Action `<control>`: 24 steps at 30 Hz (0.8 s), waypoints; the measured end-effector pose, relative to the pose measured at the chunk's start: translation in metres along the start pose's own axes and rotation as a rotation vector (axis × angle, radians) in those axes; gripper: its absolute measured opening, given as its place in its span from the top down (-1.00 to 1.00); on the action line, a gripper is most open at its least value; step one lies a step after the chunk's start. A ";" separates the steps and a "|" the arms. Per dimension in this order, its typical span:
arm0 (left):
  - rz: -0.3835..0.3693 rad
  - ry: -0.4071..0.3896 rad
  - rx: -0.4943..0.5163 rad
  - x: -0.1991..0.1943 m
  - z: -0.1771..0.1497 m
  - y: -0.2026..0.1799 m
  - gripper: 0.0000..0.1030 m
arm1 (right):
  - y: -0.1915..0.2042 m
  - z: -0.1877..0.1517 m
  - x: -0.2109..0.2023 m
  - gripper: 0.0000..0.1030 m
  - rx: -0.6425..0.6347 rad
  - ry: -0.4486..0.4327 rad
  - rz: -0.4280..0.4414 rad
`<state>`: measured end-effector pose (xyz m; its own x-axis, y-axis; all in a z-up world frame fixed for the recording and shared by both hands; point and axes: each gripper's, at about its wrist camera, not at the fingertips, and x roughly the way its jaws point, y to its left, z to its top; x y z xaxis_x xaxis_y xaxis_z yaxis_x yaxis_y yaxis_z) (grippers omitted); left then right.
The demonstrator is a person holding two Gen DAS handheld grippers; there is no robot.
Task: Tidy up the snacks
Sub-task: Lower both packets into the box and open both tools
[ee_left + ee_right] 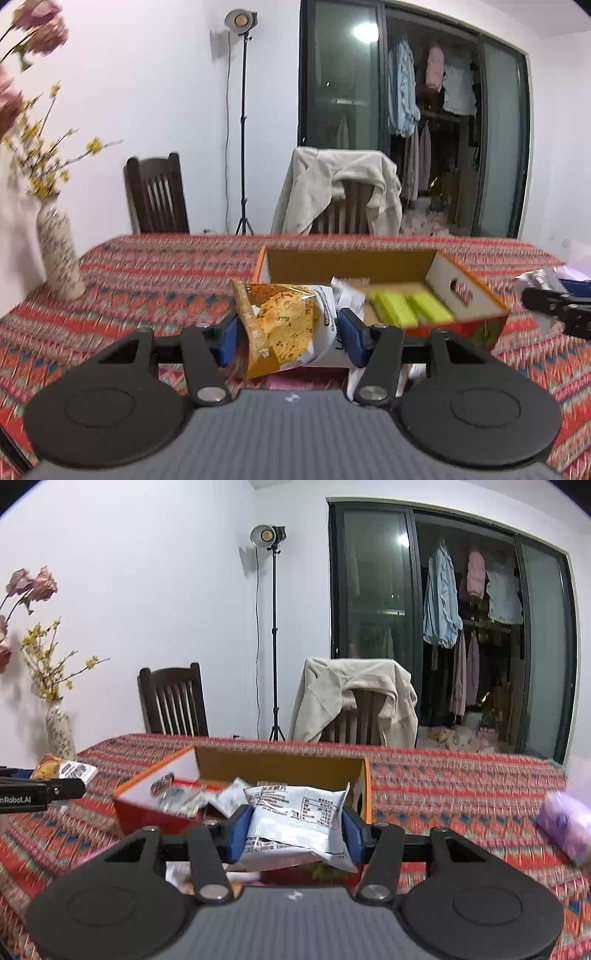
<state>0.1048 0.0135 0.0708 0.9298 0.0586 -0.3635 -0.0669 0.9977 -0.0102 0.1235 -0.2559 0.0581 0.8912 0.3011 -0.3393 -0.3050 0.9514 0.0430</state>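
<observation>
My left gripper [288,332] is shut on an orange snack packet [284,325] and holds it above the table, just left of an open cardboard box [461,291]. Two yellow-green packs [410,310] lie in the box. My right gripper [297,830] is shut on a white snack packet [295,819], its printed back facing me, over the near edge of the same box [280,764]. More packets [184,797] lie inside it. The left gripper with its orange packet [62,770] shows at the far left of the right wrist view.
The table has a red patterned cloth [155,280]. A vase with flowers [59,251] stands at its left. A purple soft pack [565,823] lies at the right. Two chairs [173,701] stand behind, one with a jacket [351,698]. The right gripper shows at the right edge [554,302].
</observation>
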 end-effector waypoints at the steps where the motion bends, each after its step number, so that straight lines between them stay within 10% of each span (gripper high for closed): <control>1: -0.005 -0.009 0.000 0.005 0.005 -0.003 -0.08 | 0.000 0.006 0.007 0.00 -0.001 -0.004 0.000; 12: -0.002 -0.012 -0.042 0.086 0.048 -0.022 -0.08 | -0.001 0.048 0.089 0.00 0.015 0.013 -0.016; 24: 0.023 0.047 -0.071 0.145 0.029 -0.009 -0.08 | 0.001 0.015 0.147 0.00 0.029 0.091 -0.010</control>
<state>0.2504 0.0144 0.0454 0.9099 0.0785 -0.4073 -0.1153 0.9911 -0.0668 0.2595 -0.2099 0.0220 0.8597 0.2856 -0.4235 -0.2853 0.9562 0.0657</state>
